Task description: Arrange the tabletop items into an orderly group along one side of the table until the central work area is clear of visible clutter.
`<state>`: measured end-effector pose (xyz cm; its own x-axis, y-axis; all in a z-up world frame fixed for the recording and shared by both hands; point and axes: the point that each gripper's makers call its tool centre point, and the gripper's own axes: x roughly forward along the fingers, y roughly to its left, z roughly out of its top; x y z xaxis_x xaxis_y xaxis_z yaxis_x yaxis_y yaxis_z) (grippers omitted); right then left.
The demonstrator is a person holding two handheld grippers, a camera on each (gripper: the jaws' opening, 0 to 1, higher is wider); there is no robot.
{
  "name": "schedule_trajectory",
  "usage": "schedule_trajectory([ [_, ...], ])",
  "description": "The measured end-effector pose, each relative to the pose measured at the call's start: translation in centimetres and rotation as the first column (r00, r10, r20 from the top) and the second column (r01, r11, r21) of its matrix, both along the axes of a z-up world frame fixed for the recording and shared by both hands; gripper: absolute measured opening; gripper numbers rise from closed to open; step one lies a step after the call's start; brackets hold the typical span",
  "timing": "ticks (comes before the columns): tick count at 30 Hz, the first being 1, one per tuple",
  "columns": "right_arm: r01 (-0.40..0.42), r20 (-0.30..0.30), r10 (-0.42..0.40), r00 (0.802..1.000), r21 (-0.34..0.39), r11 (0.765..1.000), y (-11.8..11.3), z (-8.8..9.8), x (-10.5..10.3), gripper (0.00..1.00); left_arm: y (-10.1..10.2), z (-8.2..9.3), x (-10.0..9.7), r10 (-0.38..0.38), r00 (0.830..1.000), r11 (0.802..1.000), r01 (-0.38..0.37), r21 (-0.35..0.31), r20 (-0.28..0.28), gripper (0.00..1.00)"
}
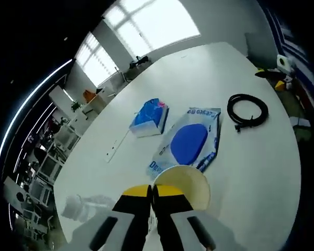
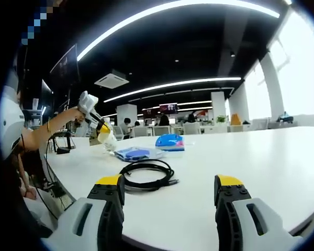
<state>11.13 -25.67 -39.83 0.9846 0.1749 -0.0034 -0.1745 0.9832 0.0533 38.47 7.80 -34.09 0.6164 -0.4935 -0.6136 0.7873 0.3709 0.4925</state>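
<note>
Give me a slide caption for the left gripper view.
Left gripper, jaws shut on a paper cup, above a white table with two pouches and a cable.

Daylight pours through the large windows (image 1: 146, 26), which are blown out to plain white, and the white table (image 1: 251, 172) beneath them reads bright and evenly lit with soft shadows. In the right gripper view, long ceiling light strips (image 2: 178, 83) glow against a dark ceiling. Fisheye distortion bends both views near the windows and strips.
</note>
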Motion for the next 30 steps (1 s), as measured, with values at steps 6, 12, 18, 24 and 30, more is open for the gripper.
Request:
schedule_trajectory([
  [6,-0.002,-0.002,0.002,1.0,0.009,1.0,0.0,-0.1,0.1,0.67,0.0,-0.4,1.6,0.025,0.999,1.0,-0.024,0.017,-0.026,0.01],
  [12,0.001,0.009,-0.001,1.0,0.004,1.0,-0.2,0.3,0.2,0.67,-0.8,-1.2,1.9,0.007,0.996,0.998,-0.002,0.058,-0.09,0.01],
  [18,0.011,0.014,-0.011,1.0,-0.005,1.0,-0.7,0.7,-0.2,0.67,-1.1,-2.3,2.6,0.017,0.987,0.995,-0.002,0.097,-0.159,0.01],
  [24,0.027,0.009,-0.027,1.0,-0.003,1.0,-1.2,0.6,-0.4,0.67,-0.8,-2.6,3.2,0.038,0.97,0.996,-0.016,0.092,-0.24,0.01],
  [30,0.035,0.007,-0.035,0.999,0.0,0.999,-1.4,0.4,-0.5,0.67,-1.0,-2.7,3.4,0.04,0.972,0.989,-0.006,0.147,-0.23,0.01],
])
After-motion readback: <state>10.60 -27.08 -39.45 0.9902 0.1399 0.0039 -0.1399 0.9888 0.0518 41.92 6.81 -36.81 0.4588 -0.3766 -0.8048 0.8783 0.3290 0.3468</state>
